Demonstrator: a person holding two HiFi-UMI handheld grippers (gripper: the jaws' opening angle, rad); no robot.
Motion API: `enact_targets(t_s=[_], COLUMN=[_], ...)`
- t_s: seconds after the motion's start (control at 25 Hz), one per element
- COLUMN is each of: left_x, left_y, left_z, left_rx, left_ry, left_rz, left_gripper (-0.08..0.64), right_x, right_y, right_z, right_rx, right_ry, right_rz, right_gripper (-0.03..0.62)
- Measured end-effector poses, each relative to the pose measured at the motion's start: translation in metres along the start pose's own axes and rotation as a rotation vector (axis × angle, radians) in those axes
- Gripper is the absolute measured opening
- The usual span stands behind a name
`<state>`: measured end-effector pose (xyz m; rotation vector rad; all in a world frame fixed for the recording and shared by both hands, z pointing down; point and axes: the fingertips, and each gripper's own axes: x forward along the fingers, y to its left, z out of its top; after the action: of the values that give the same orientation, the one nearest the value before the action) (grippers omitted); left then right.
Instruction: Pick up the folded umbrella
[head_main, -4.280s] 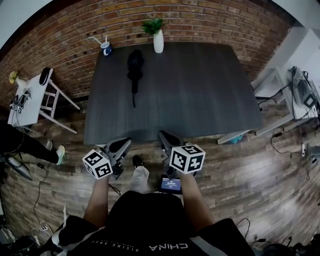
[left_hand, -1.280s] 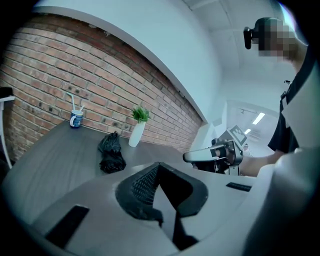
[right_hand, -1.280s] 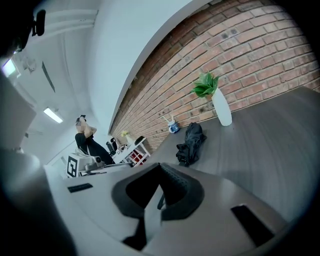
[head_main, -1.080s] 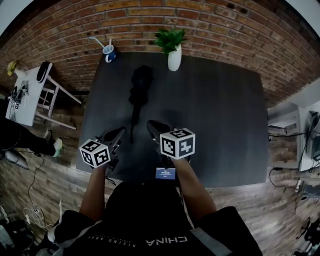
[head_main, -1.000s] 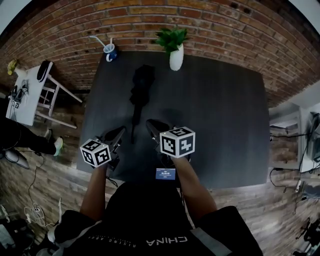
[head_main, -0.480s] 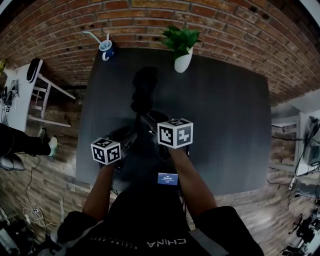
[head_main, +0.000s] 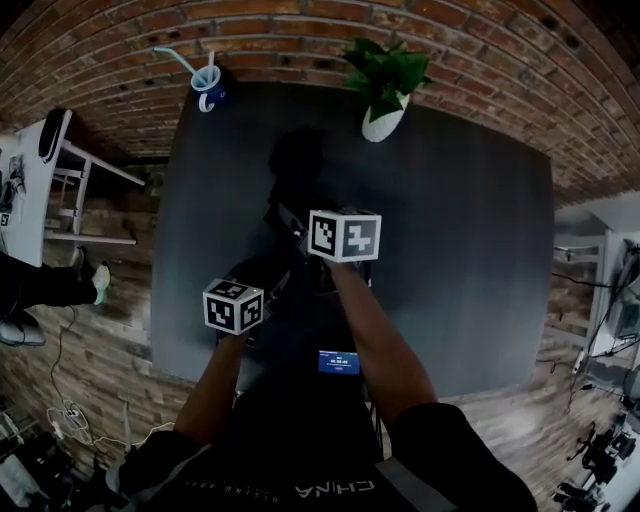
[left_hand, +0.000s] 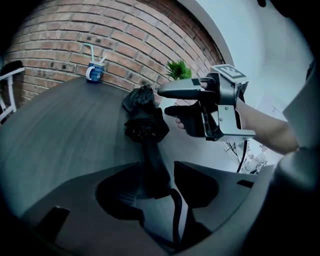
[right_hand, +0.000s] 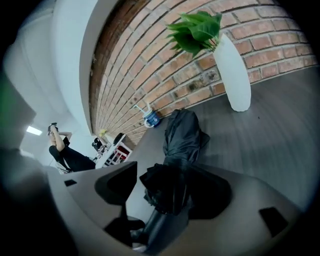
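Left gripper (left_hand: 159, 186): jaws standing spread, having just been opening, straddling the handle end of the folded umbrella (left_hand: 145, 125) without pressing on it. It is probably best to keep lowering until both pads are flanking the shaft squarely, leaving the dangling strap (left_hand: 176, 215) outside the pinch. Right gripper (right_hand: 165, 195): jaws likewise spread and just opening, bracketing the bunched black canopy further along, where closing firmly seems wise as loose fabric may be slipping. The umbrella is lying flat on the dark table (head_main: 450, 230), running towards the brick wall (head_main: 300, 30).

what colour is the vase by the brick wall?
White. The vase shows best in the right gripper view.
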<state>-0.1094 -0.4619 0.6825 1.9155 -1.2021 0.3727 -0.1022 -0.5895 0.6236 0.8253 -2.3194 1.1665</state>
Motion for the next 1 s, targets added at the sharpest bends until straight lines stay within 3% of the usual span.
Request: enact_targets(t_s=[0.36,0.68,0.92,1.0], left_x=[0.021,0.022,0.021,0.022], left_y=[0.0,0.002,0.003,0.003], left_z=[-0.006,-0.007,-0.007,-0.007], left_rx=[0.069,0.096,0.094,0.091], left_ry=[0.085,0.108,0.098,0.094], left_rz=[0.048,0.086,0.089,0.084], left_gripper=[0.189,0.187,0.187,0.187], right_x=[0.049,0.058,0.064,0.068], right_y=[-0.033,-0.039,-0.044,-0.043], right_z=[0.011,0.008,-0.006,-0.006], right_rx=[0.014,-0.076,0.112,0.114], right_ry=[0.085,0.125,0.155,0.156], right_rz=[-0.144,-0.339,-0.309,-0.291], right_gripper=[0.279,0.279,0.32,0.319])
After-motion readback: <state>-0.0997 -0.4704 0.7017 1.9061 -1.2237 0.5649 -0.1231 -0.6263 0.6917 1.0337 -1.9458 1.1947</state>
